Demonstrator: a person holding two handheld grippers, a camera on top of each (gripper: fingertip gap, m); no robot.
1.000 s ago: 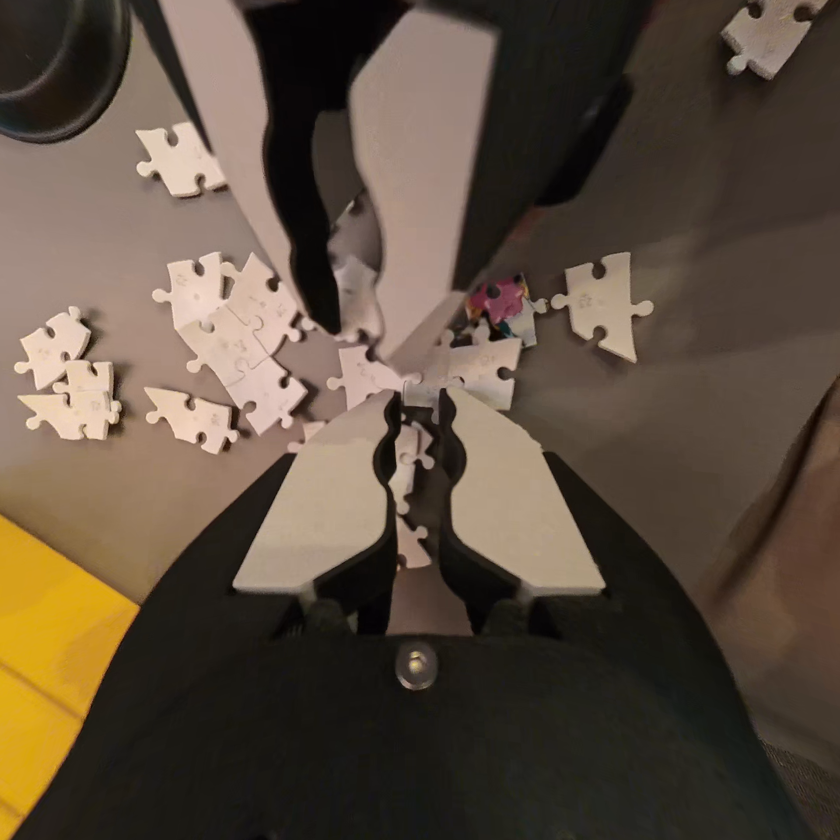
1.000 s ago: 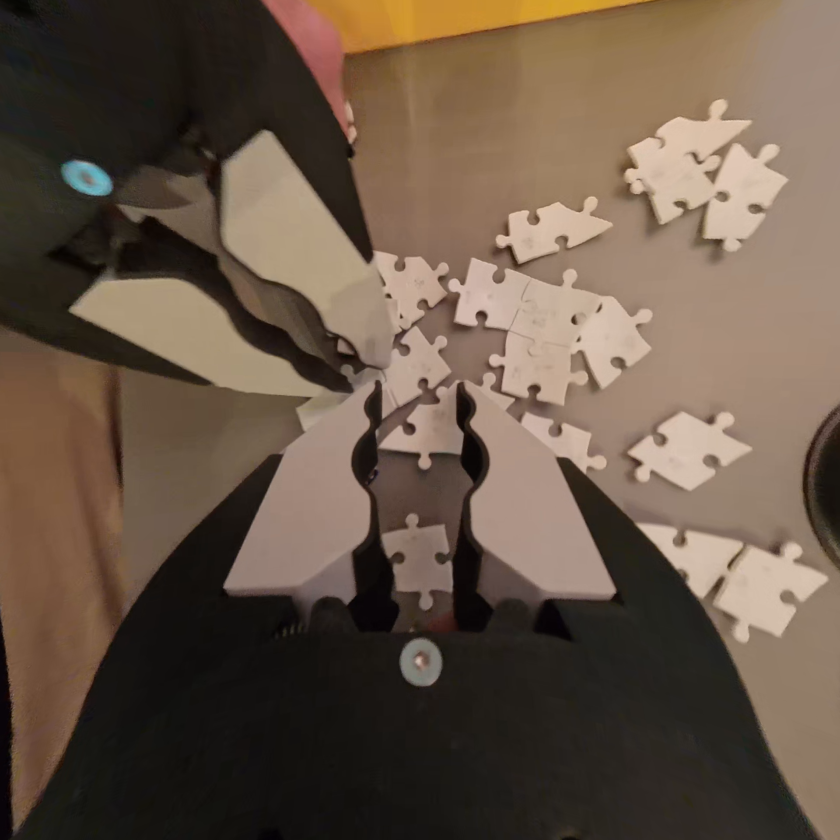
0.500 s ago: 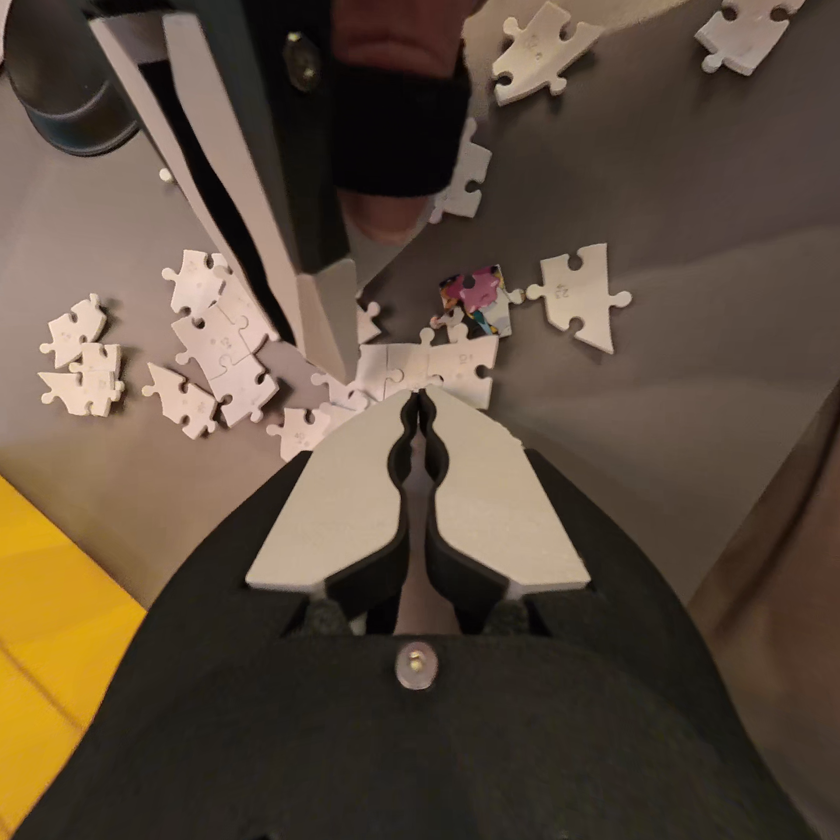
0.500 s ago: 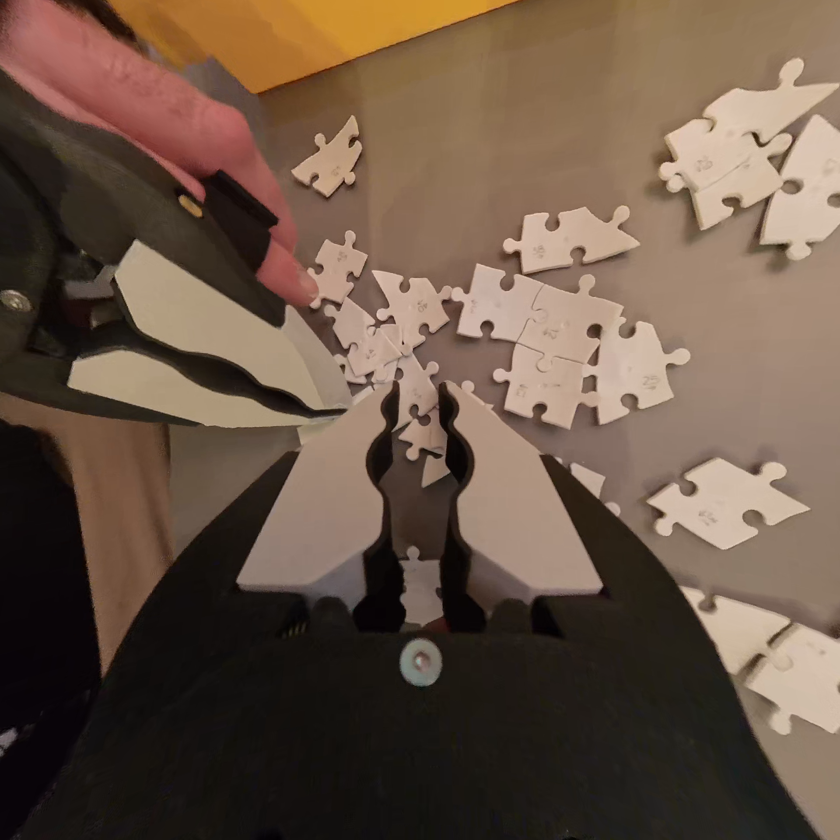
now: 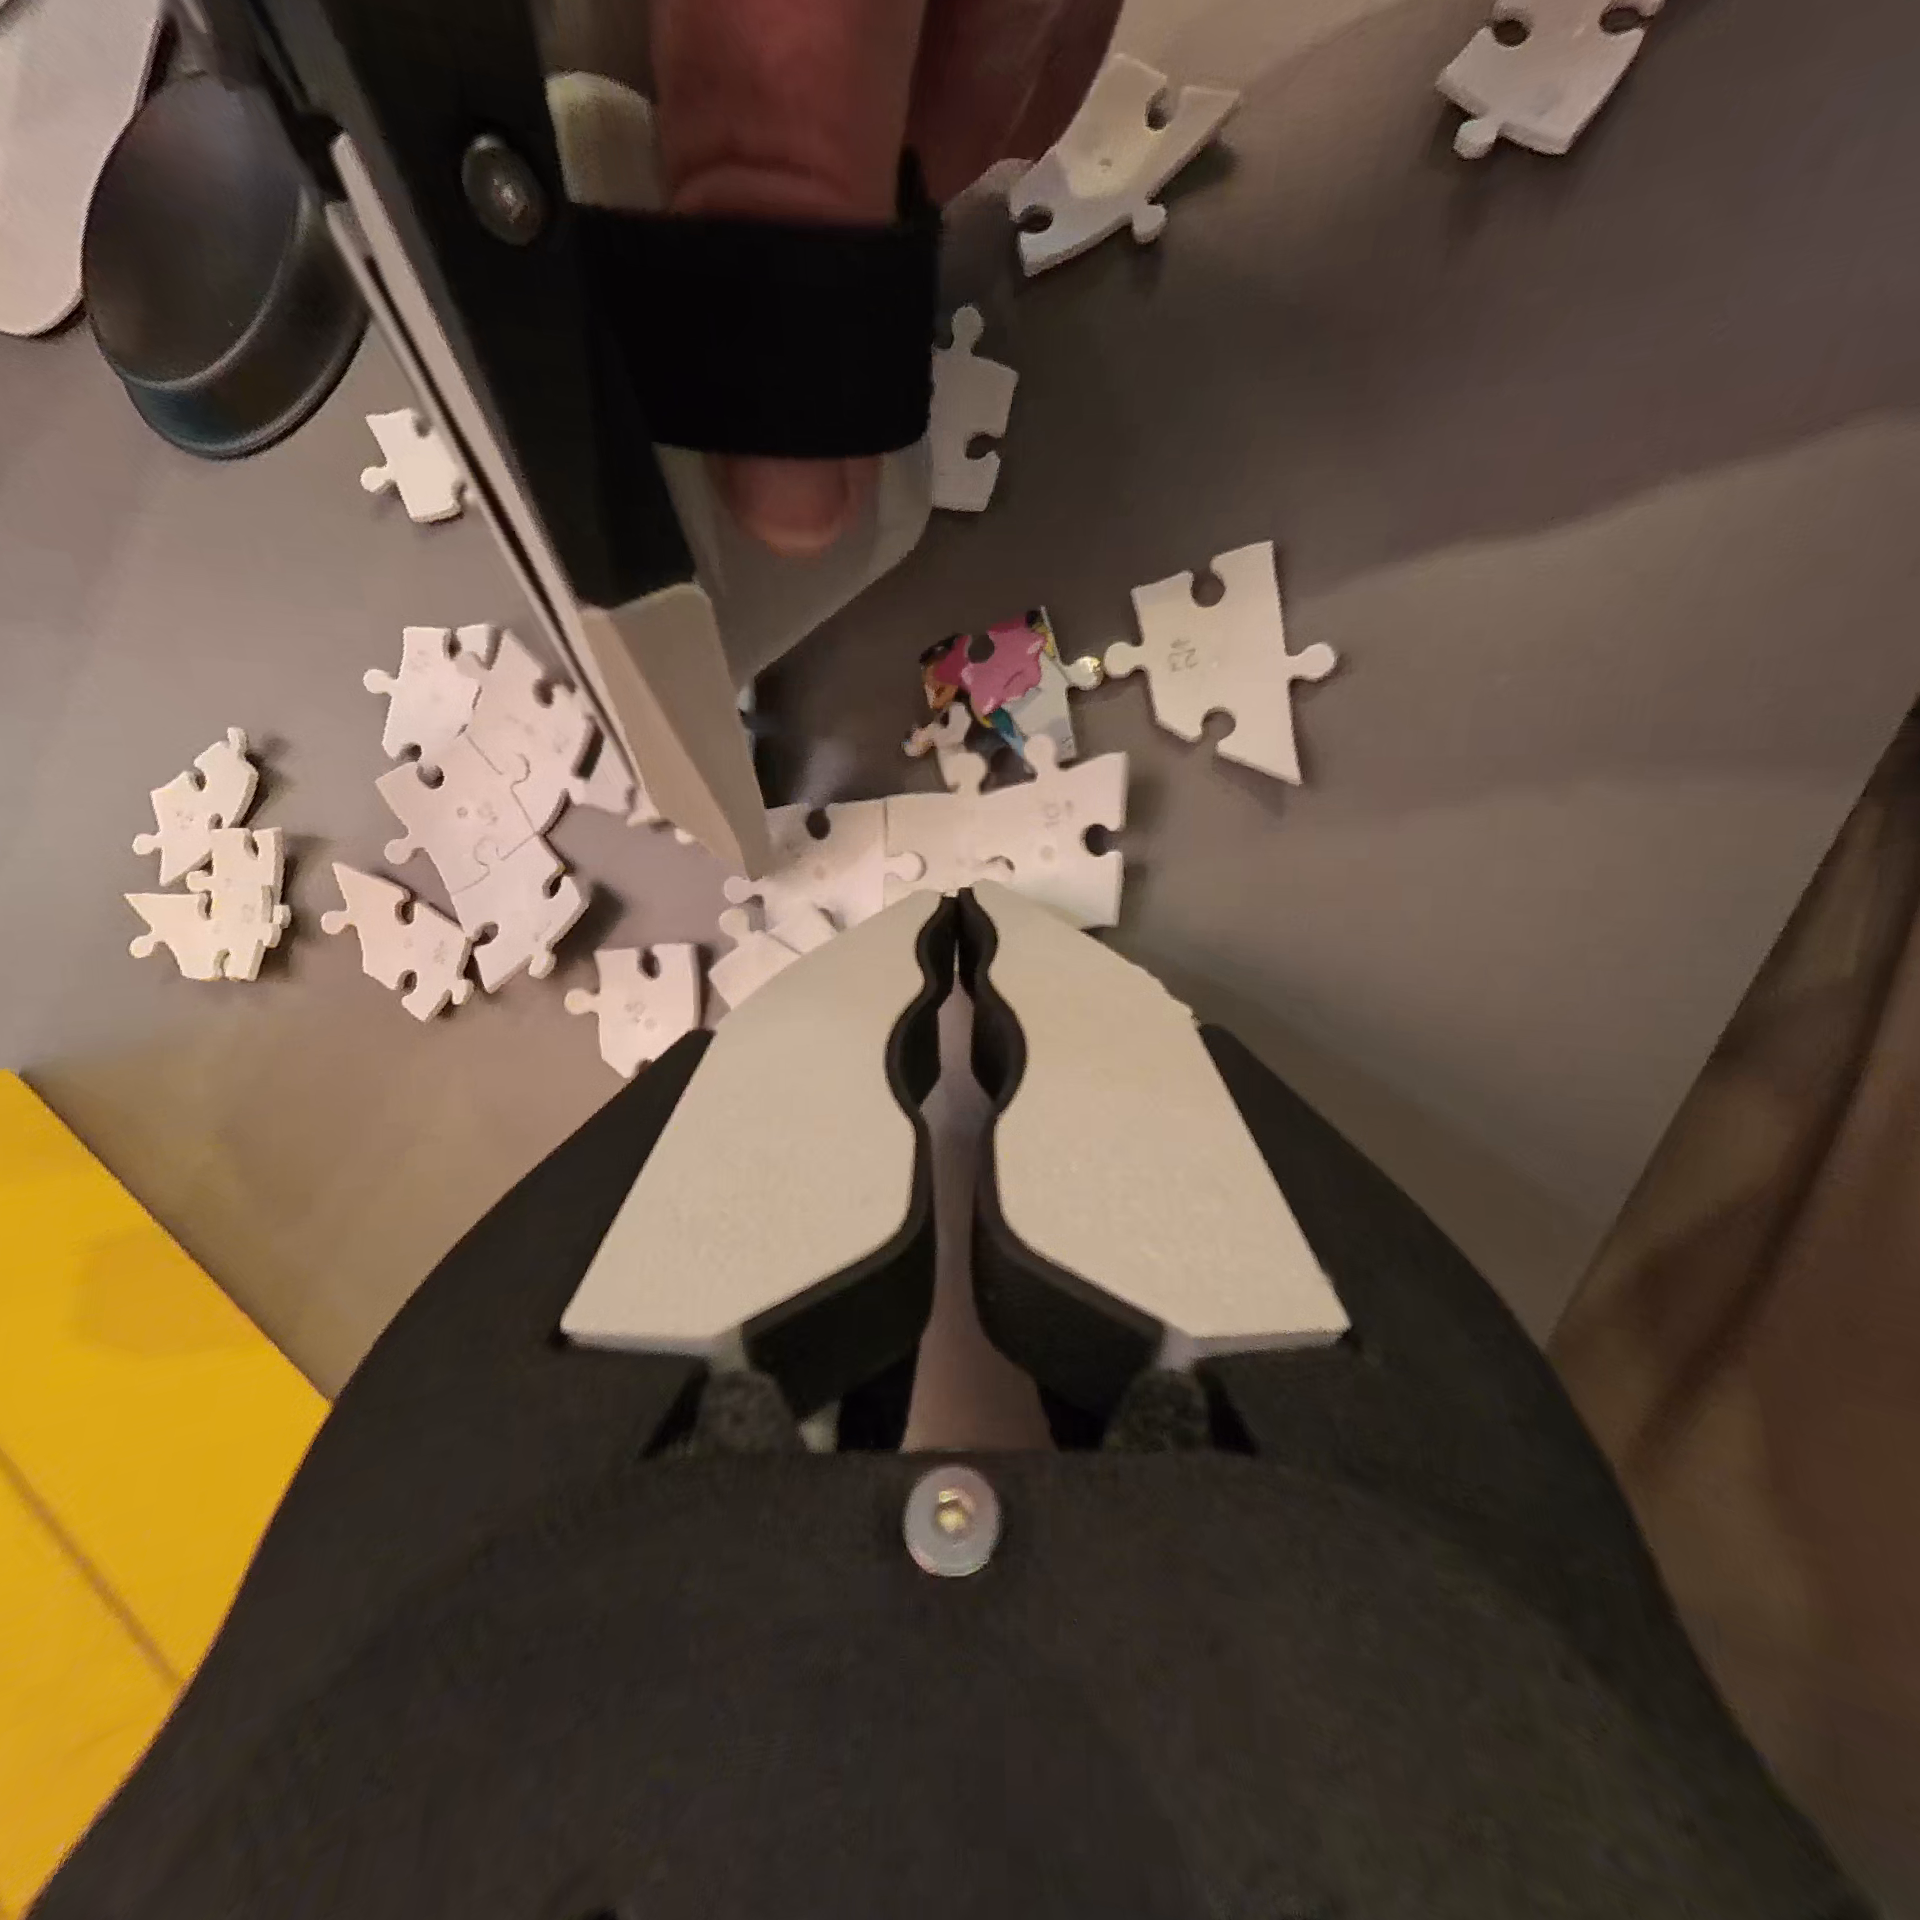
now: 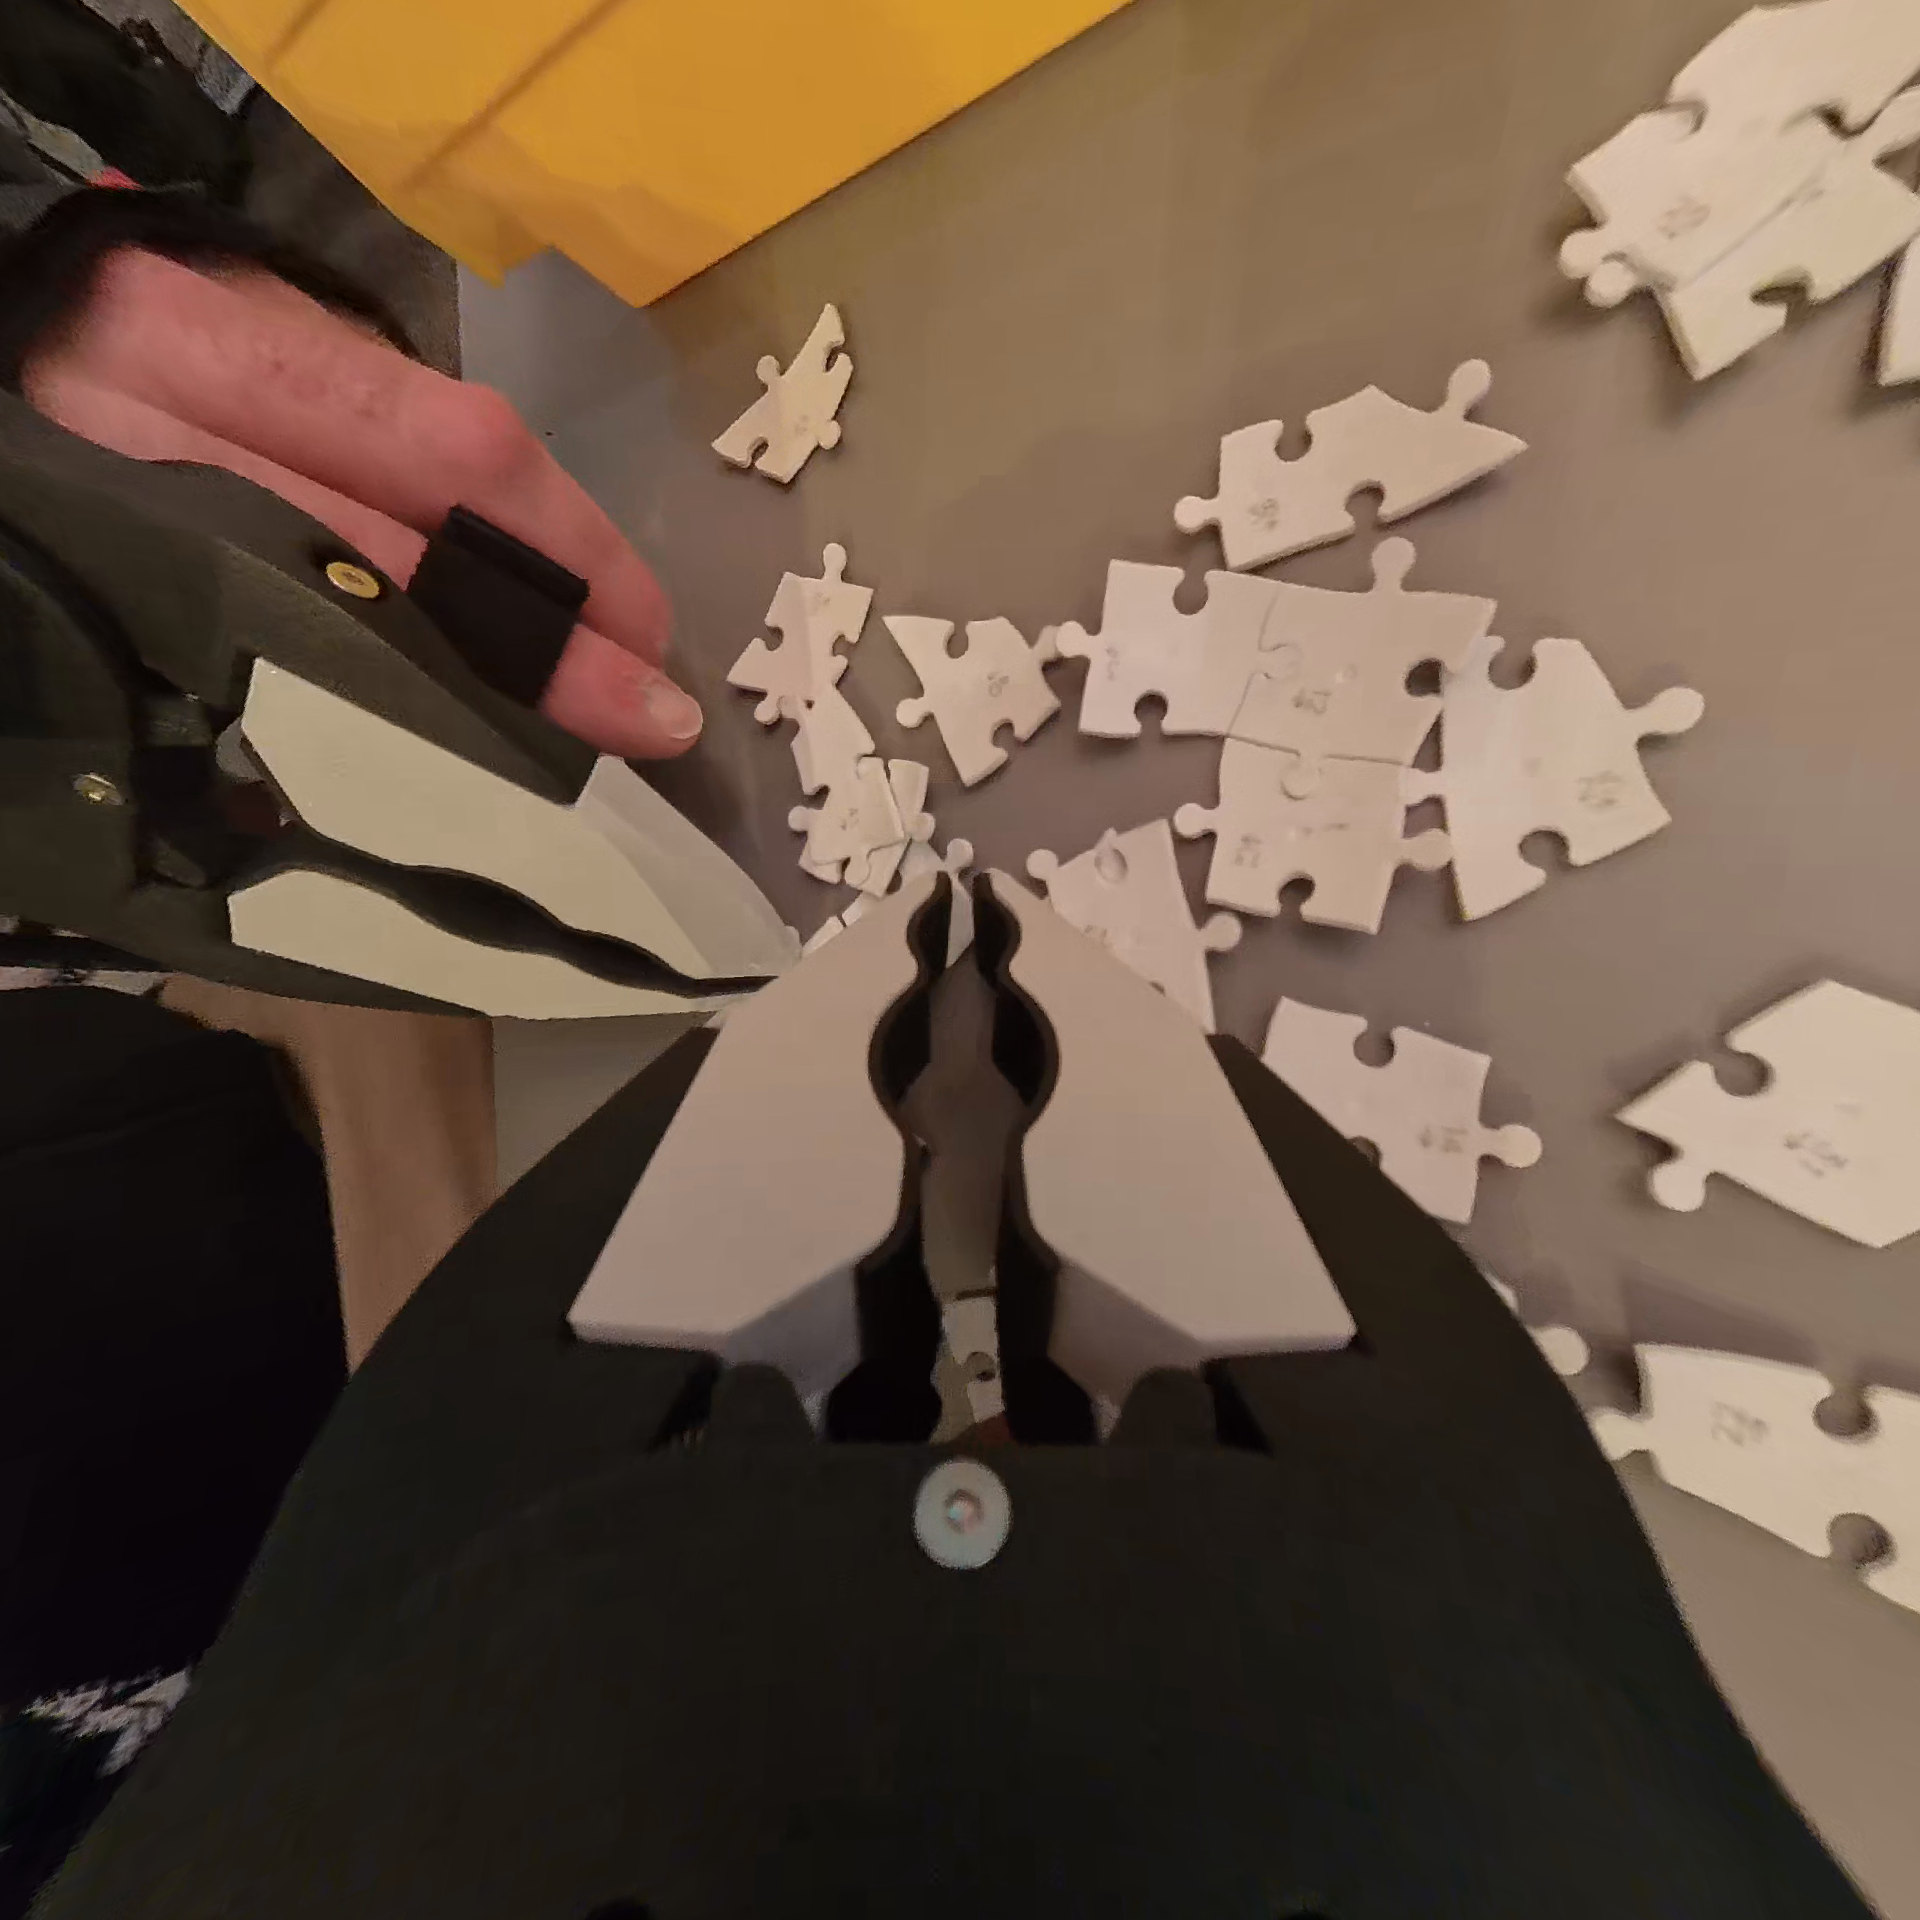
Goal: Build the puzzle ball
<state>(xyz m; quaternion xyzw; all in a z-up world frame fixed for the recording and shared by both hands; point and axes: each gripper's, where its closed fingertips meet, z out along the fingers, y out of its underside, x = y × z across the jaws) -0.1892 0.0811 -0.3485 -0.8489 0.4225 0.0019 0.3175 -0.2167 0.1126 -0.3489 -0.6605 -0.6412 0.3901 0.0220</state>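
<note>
Two tools meet over scattered white curved puzzle pieces [image 6: 1288, 665], blank side up, on the grey table [image 5: 1507, 395]. Left tool [image 5: 957, 906] is clenched, tips pressed to the edge of a joined white pair [image 5: 997, 831]; whether it grips them I cannot tell. Right tool [image 6: 964, 891] is nearly closed, a pale sliver between its tips, unclear what. One colour-printed piece [image 5: 997, 681] lies face up just beyond the pair. Yellow surface [image 6: 665, 114] at the table's edge.
</note>
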